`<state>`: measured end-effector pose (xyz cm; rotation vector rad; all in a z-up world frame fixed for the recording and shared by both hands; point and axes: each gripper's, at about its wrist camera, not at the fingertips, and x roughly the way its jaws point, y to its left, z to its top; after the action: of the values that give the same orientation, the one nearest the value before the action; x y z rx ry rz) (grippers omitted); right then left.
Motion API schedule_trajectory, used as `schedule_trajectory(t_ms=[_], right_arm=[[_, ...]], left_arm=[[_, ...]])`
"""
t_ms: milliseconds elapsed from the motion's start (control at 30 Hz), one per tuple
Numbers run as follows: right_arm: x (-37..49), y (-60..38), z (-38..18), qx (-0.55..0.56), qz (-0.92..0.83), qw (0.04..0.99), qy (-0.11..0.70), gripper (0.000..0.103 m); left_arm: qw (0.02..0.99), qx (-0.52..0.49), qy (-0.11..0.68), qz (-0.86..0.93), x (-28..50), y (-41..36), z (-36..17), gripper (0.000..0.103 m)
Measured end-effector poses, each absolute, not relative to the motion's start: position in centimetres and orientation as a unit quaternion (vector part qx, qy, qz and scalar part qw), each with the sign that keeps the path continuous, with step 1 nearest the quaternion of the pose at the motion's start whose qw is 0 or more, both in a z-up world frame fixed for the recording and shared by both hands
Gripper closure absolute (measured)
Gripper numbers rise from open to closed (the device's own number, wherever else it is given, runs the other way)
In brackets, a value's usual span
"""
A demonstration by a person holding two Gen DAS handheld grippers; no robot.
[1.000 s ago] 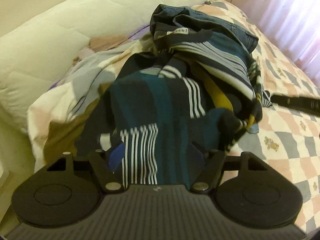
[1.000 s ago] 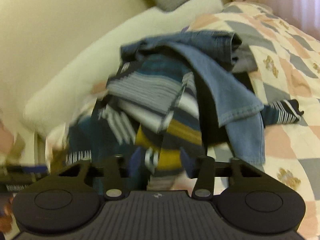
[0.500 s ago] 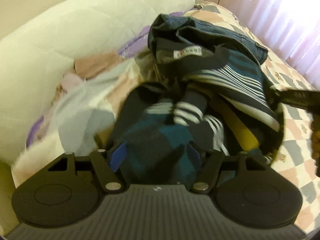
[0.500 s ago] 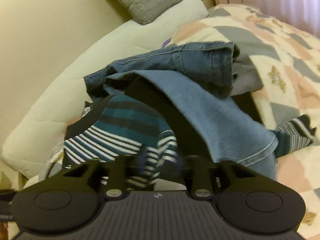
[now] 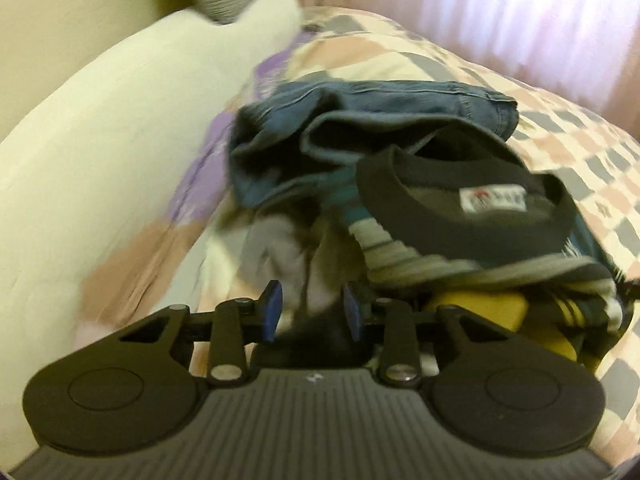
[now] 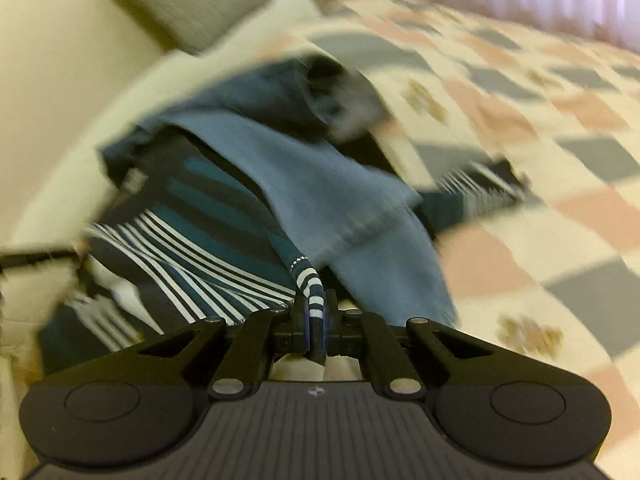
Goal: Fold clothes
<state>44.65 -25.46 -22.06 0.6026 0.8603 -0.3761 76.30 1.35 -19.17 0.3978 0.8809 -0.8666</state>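
Striped shirt [image 6: 208, 240] hem between pinching right gripper [image 6: 315, 320] fingers, left gripper [image 5: 310, 312] fingers closing around dark cloth.

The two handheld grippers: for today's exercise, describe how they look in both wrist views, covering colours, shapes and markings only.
The left gripper and right gripper look alike: a dark grey ribbed body with a small white mark at its front centre, flanked by two round black discs. Black linkage arms with silver rivets carry the fingers, whose pads are blue. No cables, hands or sleeves show.
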Motion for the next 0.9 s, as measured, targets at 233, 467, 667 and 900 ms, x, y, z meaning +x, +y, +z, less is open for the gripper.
schedule_trajectory(t_ms=[233, 467, 667, 900], right_arm=[[45.6, -26.1, -23.6, 0.288, -0.212, 0.831, 0.427, 0.1], [43.3, -27.3, -24.4, 0.297, -0.24, 0.817, 0.432, 0.1], [43.7, -27.6, -24.9, 0.312, -0.233, 0.815, 0.429, 0.099], [44.2, -27.9, -25.1, 0.355, -0.206, 0.816, 0.406, 0.085]], left_arm=[[0.744, 0.109, 0.462, -0.47, 81.1, -2.3, -20.8, 0.065], [0.713, -0.005, 0.499, -0.492, 82.2, -2.2, -20.7, 0.065], [0.719, -0.067, 0.494, -0.484, 83.2, 0.9, -18.8, 0.037], [0.682, -0.07, 0.531, -0.498, 82.7, -3.6, -19.7, 0.016]])
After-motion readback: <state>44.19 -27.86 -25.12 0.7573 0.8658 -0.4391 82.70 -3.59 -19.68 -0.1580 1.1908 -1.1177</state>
